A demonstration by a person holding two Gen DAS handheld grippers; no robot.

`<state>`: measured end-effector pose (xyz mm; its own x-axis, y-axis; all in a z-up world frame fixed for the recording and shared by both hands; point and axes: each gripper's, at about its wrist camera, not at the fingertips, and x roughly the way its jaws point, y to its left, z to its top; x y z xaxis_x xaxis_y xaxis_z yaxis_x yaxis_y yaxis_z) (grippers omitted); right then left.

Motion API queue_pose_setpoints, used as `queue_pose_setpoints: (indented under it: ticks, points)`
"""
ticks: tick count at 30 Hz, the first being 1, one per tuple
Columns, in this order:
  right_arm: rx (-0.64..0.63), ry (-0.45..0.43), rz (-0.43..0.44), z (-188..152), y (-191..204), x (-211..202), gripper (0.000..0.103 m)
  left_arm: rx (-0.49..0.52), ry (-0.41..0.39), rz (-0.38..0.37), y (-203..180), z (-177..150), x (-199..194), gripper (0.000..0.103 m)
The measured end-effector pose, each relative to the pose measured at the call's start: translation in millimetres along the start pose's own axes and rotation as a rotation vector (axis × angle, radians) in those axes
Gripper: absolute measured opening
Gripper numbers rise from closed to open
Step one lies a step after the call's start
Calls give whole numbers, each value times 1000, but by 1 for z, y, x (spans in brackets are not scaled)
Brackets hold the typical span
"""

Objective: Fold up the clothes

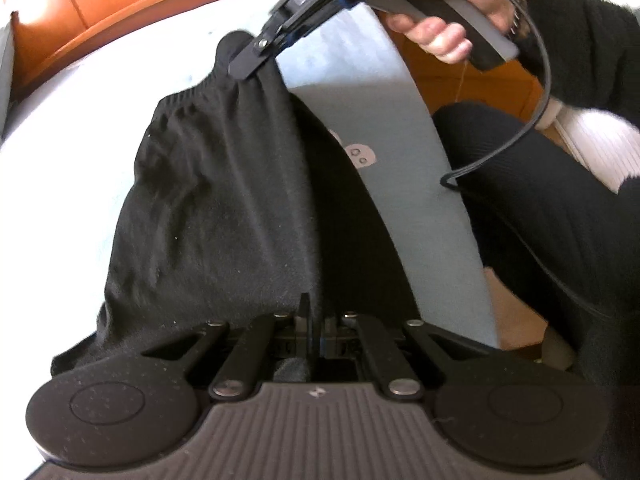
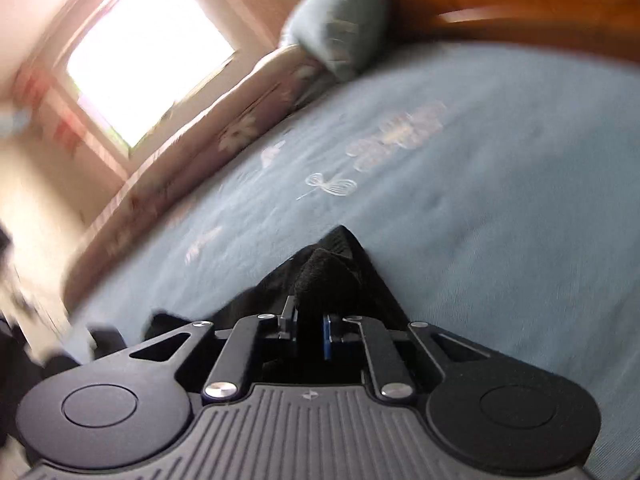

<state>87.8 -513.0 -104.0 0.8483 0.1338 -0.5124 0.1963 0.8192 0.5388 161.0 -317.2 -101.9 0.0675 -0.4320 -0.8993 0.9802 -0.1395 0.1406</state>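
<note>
A black garment [image 1: 208,200] with a gathered elastic waistband hangs stretched above the pale blue bed sheet [image 1: 52,184]. My left gripper [image 1: 314,320] is shut on its near edge, the cloth pinched between the jaws. In the left wrist view my right gripper [image 1: 250,62], held by a hand [image 1: 444,24], is shut on the waistband at the far end. The right wrist view shows my right gripper [image 2: 308,322] shut on a bunched black fold of the garment [image 2: 328,268] over the sheet [image 2: 480,200].
An orange wooden bed frame [image 1: 132,4] curves along the far side. A person's black-clad leg [image 1: 540,220] and dark sleeve [image 1: 588,36] are at the right, with a cable [image 1: 532,92] hanging. A blue pillow [image 2: 340,28] and a bright window [image 2: 148,52] lie beyond the bed.
</note>
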Motion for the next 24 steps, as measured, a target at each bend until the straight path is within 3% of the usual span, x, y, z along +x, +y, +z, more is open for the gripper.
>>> queue_pose_setpoints:
  ticks: [3,7,13,15,20,22,24]
  points:
    - [-76,51,-61,1,4,3,14,63,41,24,-11,3,11,1]
    - [-38,104,-117,-11,-13,9,19,136,76,53,-23,7,20,1]
    - [4,43,-117,-21,-13,-7,16,160,80,79,-27,12,11,1]
    - [-6,58,-139,-22,-12,-6,16,180,88,91,-28,14,10,1]
    - [23,51,-182,-18,-15,3,30,191,113,109,-29,17,15,10]
    - [31,21,-212,-17,-14,-4,47,164,98,101,-29,18,11,14]
    - [30,-20,-253,-15,-14,-15,53,123,78,85,-28,17,7,23]
